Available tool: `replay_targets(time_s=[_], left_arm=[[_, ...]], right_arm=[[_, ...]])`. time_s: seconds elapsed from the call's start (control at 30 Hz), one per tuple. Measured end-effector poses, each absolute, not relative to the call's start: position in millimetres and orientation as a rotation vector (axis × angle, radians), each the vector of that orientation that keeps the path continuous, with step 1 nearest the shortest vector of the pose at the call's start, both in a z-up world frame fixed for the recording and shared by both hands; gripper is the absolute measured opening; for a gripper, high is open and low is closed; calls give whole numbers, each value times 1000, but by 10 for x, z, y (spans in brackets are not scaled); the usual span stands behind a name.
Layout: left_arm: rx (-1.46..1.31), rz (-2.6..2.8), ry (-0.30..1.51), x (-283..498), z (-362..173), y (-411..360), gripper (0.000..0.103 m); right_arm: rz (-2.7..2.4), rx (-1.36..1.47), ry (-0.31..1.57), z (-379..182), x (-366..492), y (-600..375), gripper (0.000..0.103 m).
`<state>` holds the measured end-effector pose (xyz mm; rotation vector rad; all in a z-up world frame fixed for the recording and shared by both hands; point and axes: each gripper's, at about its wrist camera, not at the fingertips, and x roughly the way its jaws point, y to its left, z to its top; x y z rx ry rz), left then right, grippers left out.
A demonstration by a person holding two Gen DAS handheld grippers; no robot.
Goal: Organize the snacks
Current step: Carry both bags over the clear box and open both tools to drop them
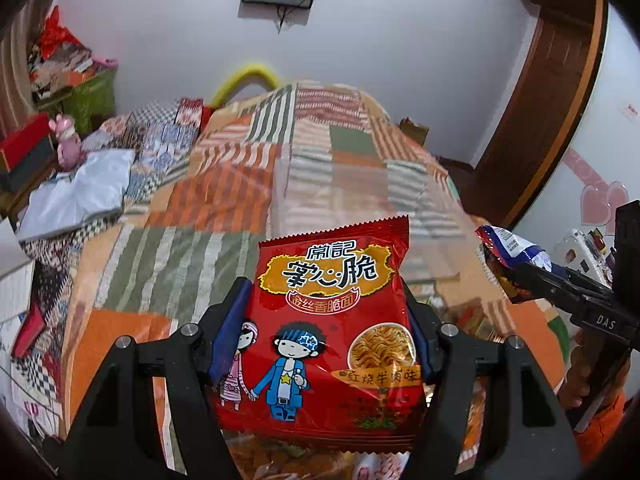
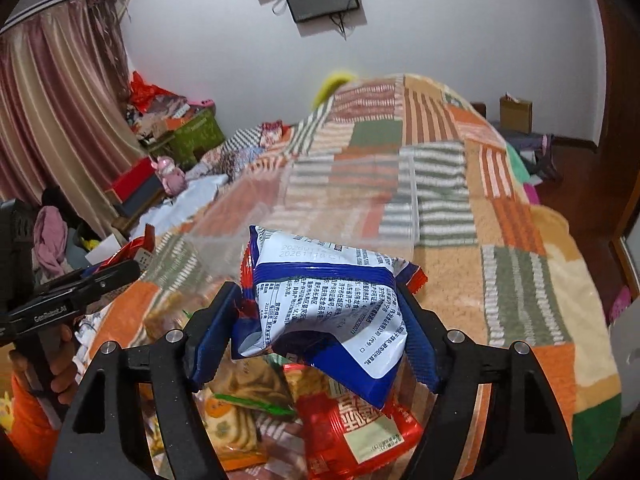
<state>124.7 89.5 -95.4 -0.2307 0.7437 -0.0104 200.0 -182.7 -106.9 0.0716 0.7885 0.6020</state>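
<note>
My left gripper (image 1: 326,320) is shut on a red crispy-noodle snack packet (image 1: 332,332) with cartoon figures, held upright above the bed. My right gripper (image 2: 320,320) is shut on a crumpled blue and white snack packet (image 2: 332,308), its printed back facing the camera. That packet also shows at the right edge of the left wrist view (image 1: 516,252). Below both grippers lies a pile of snacks: cracker packs (image 2: 236,412) and a red packet (image 2: 360,432). A clear plastic container (image 2: 344,196) stands on the bed beyond the packets.
A patchwork blanket (image 1: 240,184) in orange, green and stripes covers the bed. Clutter, a pink toy (image 1: 68,144) and boxes lie at the left. A curtain (image 2: 52,120) hangs at the left; a wooden door (image 1: 552,92) stands at the right.
</note>
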Motion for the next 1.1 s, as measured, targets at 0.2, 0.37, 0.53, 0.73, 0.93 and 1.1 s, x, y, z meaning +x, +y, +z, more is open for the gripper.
replay_targets(time_s=[0.2, 0.37, 0.53, 0.73, 0.93, 1.1], left_arm=[[-223, -33, 713, 1467, -821, 818, 68], [-203, -47, 702, 1751, -793, 762, 68], [-193, -59, 717, 2064, -865, 733, 68], [-178, -68, 755, 2402, -1054, 680, 68], [-173, -70, 809, 2649, -1241, 676, 68], [-154, -73, 825, 2731, -1329, 631, 68]], right_arm=[[596, 74, 741, -955, 2118, -1775, 73], [585, 77, 721, -919, 2294, -1714, 73], [571, 71, 724, -952, 2501, -1660, 73], [563, 58, 752, -1086, 2771, -1549, 73], [576, 17, 803, -1266, 2911, -1390, 73], [575, -30, 843, -1377, 2980, -1284, 73]])
